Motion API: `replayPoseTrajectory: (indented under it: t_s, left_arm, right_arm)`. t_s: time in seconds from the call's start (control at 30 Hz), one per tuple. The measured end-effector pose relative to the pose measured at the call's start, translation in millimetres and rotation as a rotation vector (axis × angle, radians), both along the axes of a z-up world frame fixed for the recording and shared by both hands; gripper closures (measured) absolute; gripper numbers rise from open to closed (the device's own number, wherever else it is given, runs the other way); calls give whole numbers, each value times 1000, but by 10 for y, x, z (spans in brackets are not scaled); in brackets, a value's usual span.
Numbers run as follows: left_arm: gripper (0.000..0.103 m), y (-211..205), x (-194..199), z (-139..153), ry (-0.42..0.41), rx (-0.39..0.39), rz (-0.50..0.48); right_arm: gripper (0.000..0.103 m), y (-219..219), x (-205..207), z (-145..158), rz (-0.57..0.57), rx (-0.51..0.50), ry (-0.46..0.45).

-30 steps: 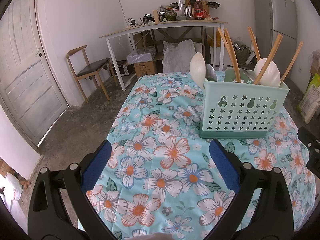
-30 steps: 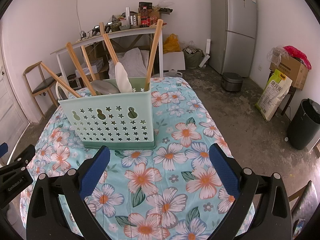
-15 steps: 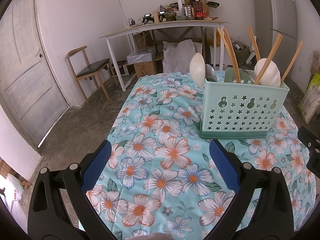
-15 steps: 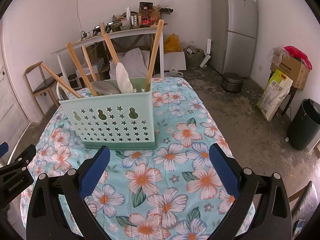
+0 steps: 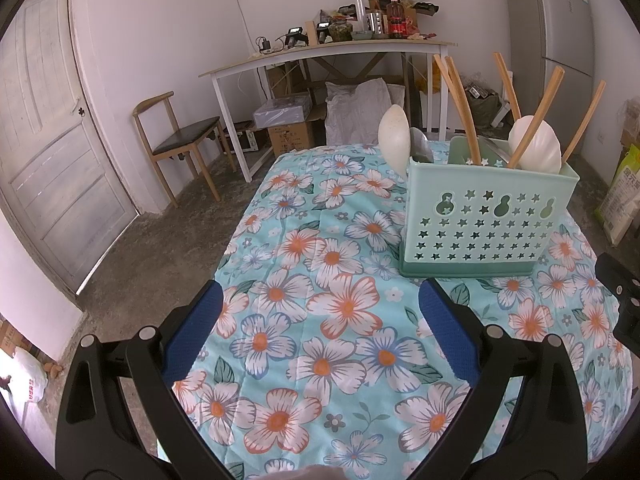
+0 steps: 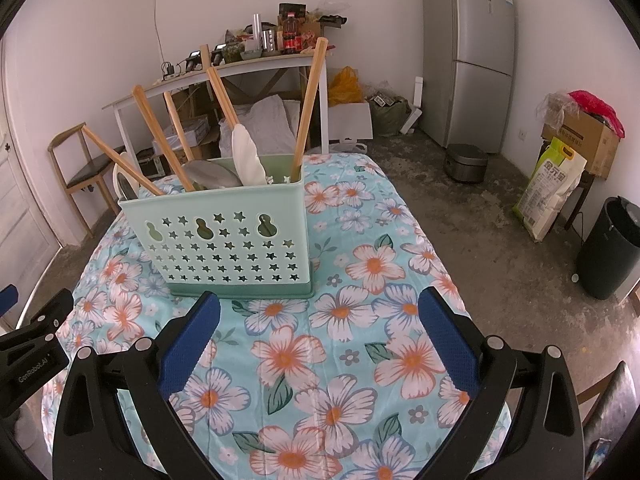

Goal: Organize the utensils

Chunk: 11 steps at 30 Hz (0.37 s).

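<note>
Both tools are wide open and empty: the mint utensil holder (image 6: 224, 236) on the table (image 6: 360, 320) sits ahead-left of the right tool (image 6: 316, 332), ahead-right of the left tool (image 5: 320, 328), handles sticking up.

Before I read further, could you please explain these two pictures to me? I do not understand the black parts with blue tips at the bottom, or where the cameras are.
There is no robot here. A person holds one hand-held gripper in each hand, and each carries a wide-angle camera looking forward along its two fingers. The black arms with blue pads are those fingers. One picture comes from the left hand-held gripper, the other from the right hand-held gripper. Both are open and hold nothing.

Below them is a table with a floral tablecloth. On it stands a pale green utensil holder with star-shaped holes. Several wooden-handled utensils stand in it, some with white heads. At the left edge of the right picture you can see part of the other gripper.
</note>
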<state>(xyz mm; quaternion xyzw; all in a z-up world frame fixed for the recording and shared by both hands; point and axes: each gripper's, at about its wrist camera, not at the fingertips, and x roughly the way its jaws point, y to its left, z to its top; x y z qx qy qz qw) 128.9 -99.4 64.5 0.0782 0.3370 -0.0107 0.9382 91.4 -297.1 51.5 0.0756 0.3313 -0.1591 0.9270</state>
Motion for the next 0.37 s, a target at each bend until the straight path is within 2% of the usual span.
replayPoseTrajectory:
  t_s: [0.37]
  left_arm:
    - [8,27,-11,-14,5,-2,1]
  right_arm:
    - [7,17,4,-2,1,2,2]
